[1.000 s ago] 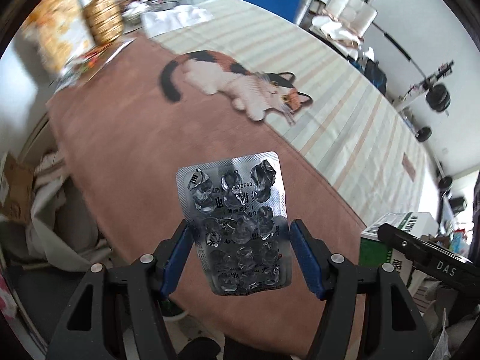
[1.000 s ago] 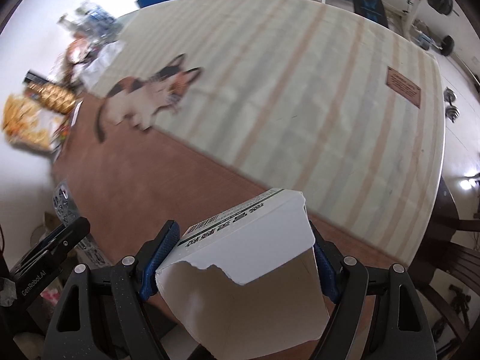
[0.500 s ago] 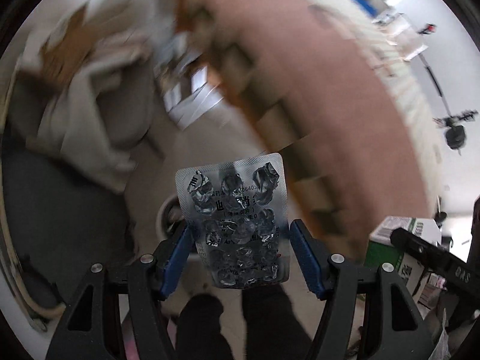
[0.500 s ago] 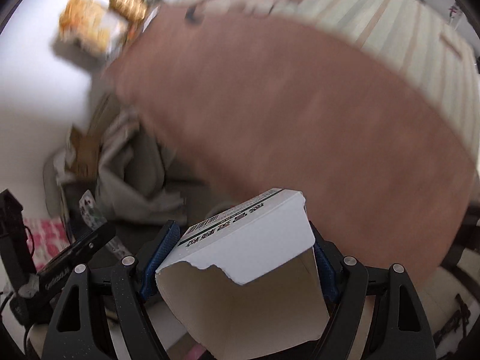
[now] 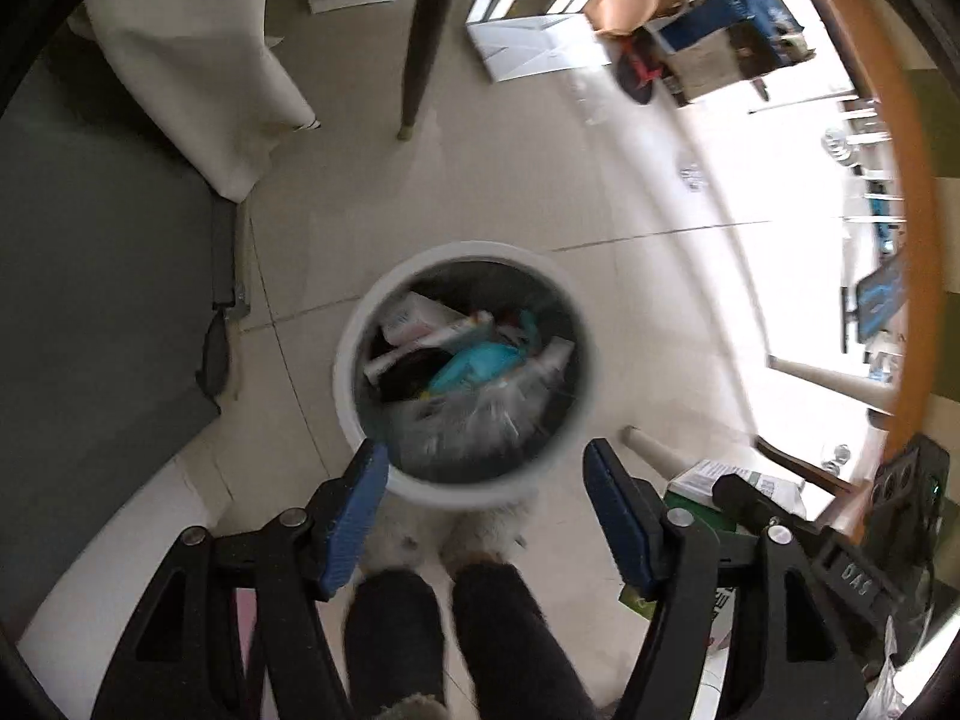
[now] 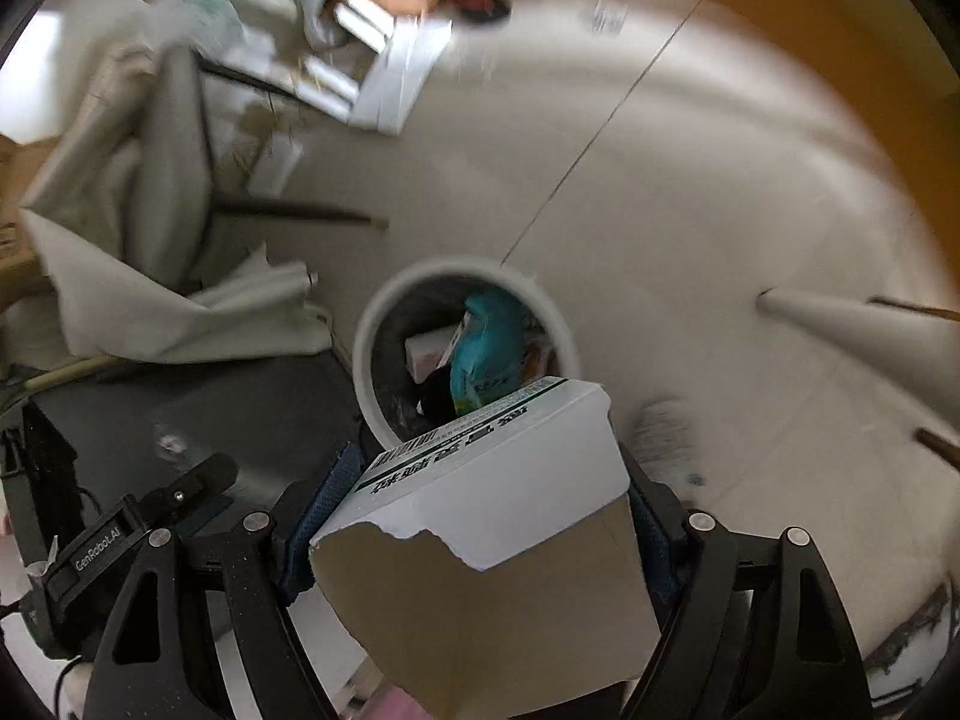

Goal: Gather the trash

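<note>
A round white trash bin (image 5: 354, 330) stands on the tiled floor, lined with a dark bag and holding boxes and a teal packet (image 5: 474, 363). My left gripper (image 5: 486, 474) is open and empty, right above the bin's near rim. My right gripper (image 6: 480, 480) is shut on a torn white carton (image 6: 504, 468) with green print, held above the near edge of the same bin (image 6: 366, 348). The carton also shows at the left wrist view's lower right (image 5: 720, 474). The blister pack is not between the left fingers; a silvery blur lies in the bin (image 5: 456, 414).
A chair leg (image 5: 420, 54) and a draped white cloth (image 5: 198, 72) are beyond the bin. Boxes and clutter (image 5: 540, 48) lie on the floor further off. The person's legs and slippers (image 5: 456, 546) stand by the bin. A table leg (image 6: 840, 324) is to the right.
Both grippers swung down from the table to over the floor bin. The left gripper opened and the blister pack left it. The right still holds the carton.
</note>
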### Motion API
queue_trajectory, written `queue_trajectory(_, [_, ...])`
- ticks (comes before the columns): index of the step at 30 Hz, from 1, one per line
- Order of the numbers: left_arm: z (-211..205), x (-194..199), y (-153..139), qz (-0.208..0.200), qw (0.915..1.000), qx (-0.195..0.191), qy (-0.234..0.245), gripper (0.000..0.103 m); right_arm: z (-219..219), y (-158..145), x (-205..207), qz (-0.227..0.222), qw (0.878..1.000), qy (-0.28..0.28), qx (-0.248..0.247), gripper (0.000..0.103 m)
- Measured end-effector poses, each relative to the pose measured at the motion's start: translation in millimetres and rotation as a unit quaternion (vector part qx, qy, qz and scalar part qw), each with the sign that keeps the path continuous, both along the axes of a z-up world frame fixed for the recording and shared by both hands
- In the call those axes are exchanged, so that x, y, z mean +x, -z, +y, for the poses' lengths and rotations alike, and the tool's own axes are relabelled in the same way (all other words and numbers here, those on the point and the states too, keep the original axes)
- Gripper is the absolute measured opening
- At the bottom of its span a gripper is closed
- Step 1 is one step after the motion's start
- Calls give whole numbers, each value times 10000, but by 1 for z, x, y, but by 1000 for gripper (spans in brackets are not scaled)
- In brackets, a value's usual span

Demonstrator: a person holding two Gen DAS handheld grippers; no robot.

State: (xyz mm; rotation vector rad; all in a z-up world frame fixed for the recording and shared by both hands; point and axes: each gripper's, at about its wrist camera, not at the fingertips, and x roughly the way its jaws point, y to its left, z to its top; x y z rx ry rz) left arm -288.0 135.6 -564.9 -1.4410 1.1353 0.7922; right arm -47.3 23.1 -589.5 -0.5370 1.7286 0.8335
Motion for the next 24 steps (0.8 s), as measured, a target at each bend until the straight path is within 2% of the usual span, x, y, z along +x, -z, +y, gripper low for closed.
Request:
queue_trajectory(1, [-1,0,15,113,9999,27,52,84,2,19,-1,64,10000,-33,22,88])
queue_trajectory(3, [-6,-2,37,279,9996,55,90,91,9,53,-6,84,9997,-217,-35,96])
queue_trajectory(5, [-10,-7,45,439,9989,83,112,95,12,72,-9,152,9993,-326,-47,103])
queue_trajectory(7, [-16,-13,41,585,9979,243,122,95,12,76,-14,6,9985,-533,-118,103])
queue_trajectory(10, [-25,-17,15,832,9947,591,153,95,12,61,-21,-427,9941,-959,-257,103])
queue_trajectory(13, [-34,-20,-23,1094,9902,839,214,95,8,28,-37,-1076,9808,-1573,-418,103])
queue_trajectory(17, [-53,-25,-80,1151,9892,859,287,95,2,-26,-49,-1489,9680,-1965,-467,103])
queue_trajectory(20, [-65,-32,-128,1090,9900,859,249,95,-3,-83,-56,-1674,9616,-2144,-373,103])
queue_trajectory(24, [-77,-41,-196,981,9905,932,243,95,-10,-162,-63,-1650,9614,-2190,-209,103])
